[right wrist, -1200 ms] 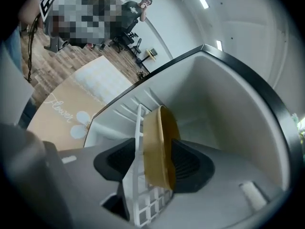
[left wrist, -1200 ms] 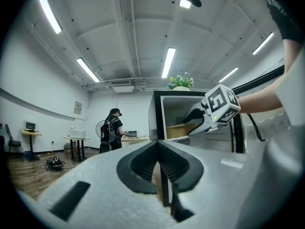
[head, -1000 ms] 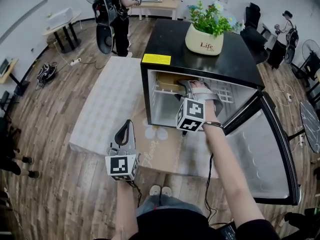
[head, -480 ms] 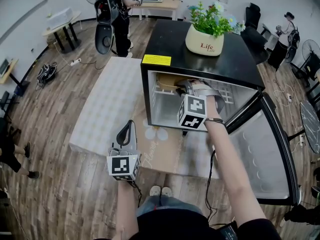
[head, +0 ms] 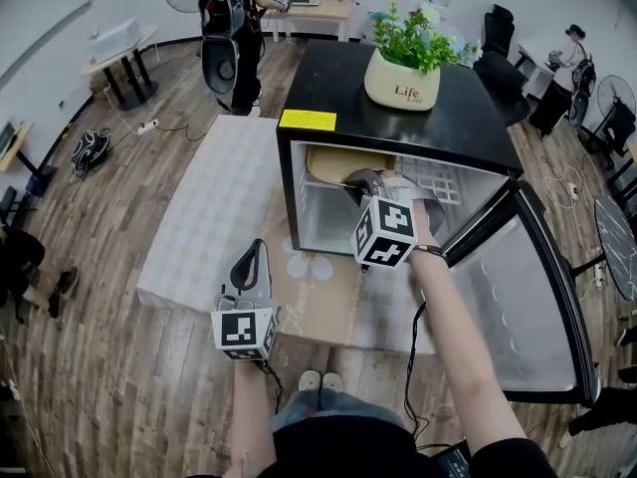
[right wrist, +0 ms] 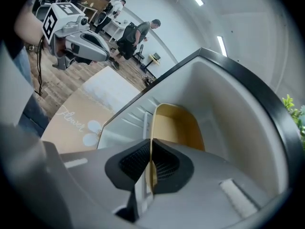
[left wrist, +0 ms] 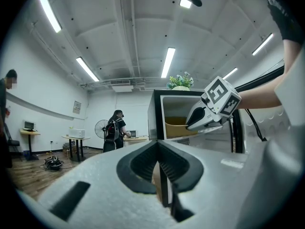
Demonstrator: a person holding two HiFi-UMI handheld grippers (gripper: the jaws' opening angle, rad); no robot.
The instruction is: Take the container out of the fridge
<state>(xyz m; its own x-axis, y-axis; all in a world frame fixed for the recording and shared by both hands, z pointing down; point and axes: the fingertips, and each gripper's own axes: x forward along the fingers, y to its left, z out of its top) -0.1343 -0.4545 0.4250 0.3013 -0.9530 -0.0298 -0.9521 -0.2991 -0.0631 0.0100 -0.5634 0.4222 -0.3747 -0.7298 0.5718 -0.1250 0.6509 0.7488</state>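
Reaching into the open fridge (head: 328,80), the right gripper (head: 358,181) has its fingers (right wrist: 134,164) pressed on the near wall of the tan container (right wrist: 177,127). They have just been closing, and the thin wall stands upright between the two dark pads. The container (head: 336,161) sits inside the fridge on the white wire shelf (head: 446,179), toward the left side of the upper part, and is not yet out. The door (head: 528,312) stands swung wide to the right. The left gripper (head: 249,263) hangs low outside the fridge, in front of its left corner and well apart from the container, over a tan mat (head: 318,302) on the floor. Its fingers (left wrist: 143,163) are together with nothing between them, pointing level toward the fridge front. A potted plant (head: 406,60) stands on the fridge top. A person (head: 227,23) stands far behind, near a fan.
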